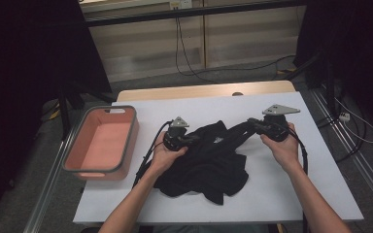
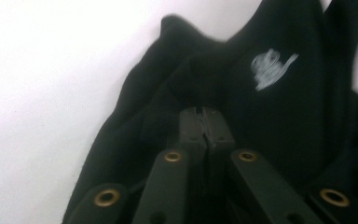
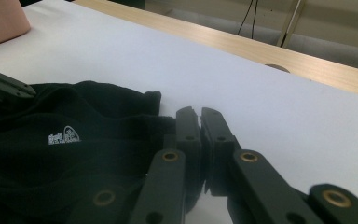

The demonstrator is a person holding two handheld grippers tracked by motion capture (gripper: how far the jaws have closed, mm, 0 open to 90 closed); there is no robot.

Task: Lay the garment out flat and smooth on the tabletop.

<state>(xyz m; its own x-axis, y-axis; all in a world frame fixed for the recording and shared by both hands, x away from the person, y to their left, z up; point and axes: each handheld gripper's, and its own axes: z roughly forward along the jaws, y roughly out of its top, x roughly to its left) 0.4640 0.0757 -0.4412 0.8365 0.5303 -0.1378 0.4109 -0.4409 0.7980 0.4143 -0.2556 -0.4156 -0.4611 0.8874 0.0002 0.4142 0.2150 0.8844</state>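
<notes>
Soft matt black cloth garment (image 1: 209,160) (small white printed logo), smooth white table cover (image 1: 281,194), pale wood edge (image 1: 204,91)

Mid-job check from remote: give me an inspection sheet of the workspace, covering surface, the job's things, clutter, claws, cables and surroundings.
Surface: white table top, with a bare wooden strip along the far edge.
Job's things: black garment crumpled at the middle of the table, a small white logo showing on it.
Clutter: pink bin with a grey rim at the table's left edge; inside looks empty.
Claws: left claw shut on a fold of the garment; right claw shut on a stretched corner of it, at the garment's far right.
Cables: a black cable trails from the left claw; more cables lie on the floor behind and to the right.
Surroundings: dim room, wooden panels behind, dark stands at both sides.
</notes>
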